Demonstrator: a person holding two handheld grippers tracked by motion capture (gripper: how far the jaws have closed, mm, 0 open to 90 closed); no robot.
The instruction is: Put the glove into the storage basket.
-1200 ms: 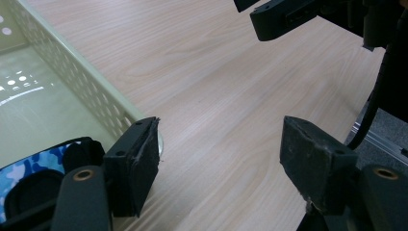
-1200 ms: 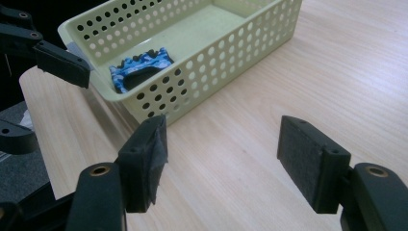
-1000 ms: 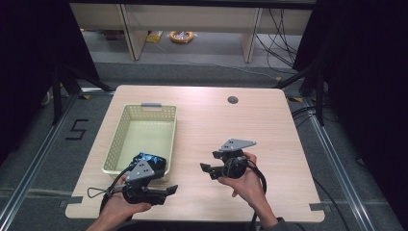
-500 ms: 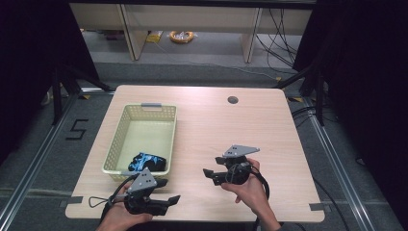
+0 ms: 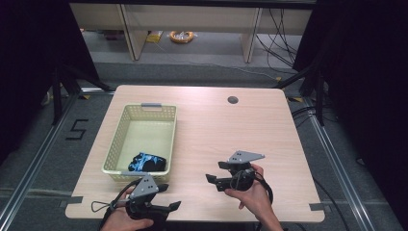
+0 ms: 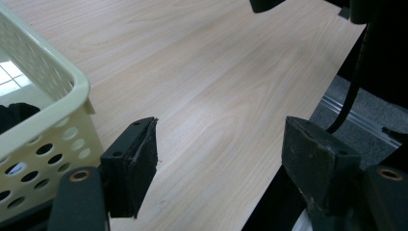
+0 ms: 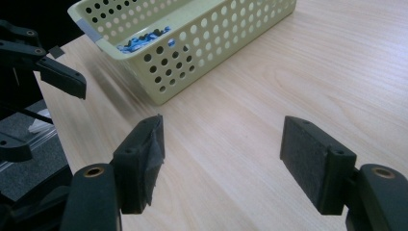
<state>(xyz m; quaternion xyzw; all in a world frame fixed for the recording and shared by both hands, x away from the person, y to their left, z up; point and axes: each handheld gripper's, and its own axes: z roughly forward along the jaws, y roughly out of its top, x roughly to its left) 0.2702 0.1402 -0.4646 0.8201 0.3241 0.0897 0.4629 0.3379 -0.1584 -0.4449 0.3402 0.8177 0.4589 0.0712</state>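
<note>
A pale yellow perforated basket (image 5: 124, 139) stands on the left of the wooden table (image 5: 231, 130). A black and blue bundle (image 5: 146, 162) lies at its near end. My left gripper (image 5: 171, 196) is open and empty just in front of the basket's near rim, close to the table edge. In the left gripper view its jaws (image 6: 221, 154) frame bare wood, with the basket (image 6: 43, 96) at the left. My right gripper (image 5: 215, 172) points left over the table's middle front; it has just opened a little further and holds nothing. Its own view (image 7: 221, 154) shows the basket (image 7: 192, 38) and the bundle (image 7: 144, 36) through the holes.
A round cable hole (image 5: 233, 100) sits in the table's far side. The left gripper (image 7: 53, 72) shows at the left of the right gripper view. Cables hang off the table's near edge. Metal rails and a dark floor surround the table.
Both hands have drawn back a little toward the table's near edge and sunk. The left gripper now sits clear of the basket's near rim.
</note>
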